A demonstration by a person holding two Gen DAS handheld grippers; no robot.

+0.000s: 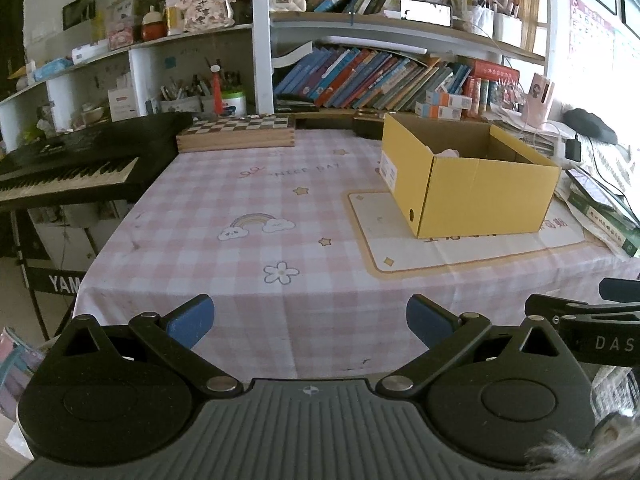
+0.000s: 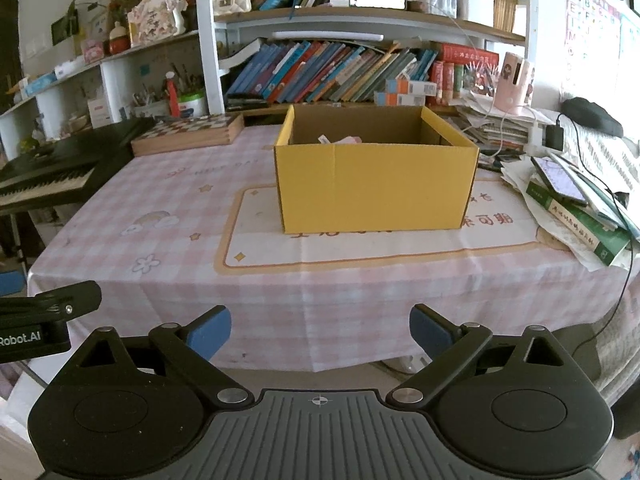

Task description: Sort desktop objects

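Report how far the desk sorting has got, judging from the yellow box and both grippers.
Looks done: the yellow box sits open on the checked tablecloth, with a few pale items already inside.

In hand: nothing. The left hand-held gripper and right hand-held gripper are both open and empty, back near the table's front edge.

Left: no loose items show on the cloth, so sorting seems finished or nearly so.

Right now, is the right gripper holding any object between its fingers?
No, the right gripper is open, and only the pink checked tablecloth shows between its blue fingertips.
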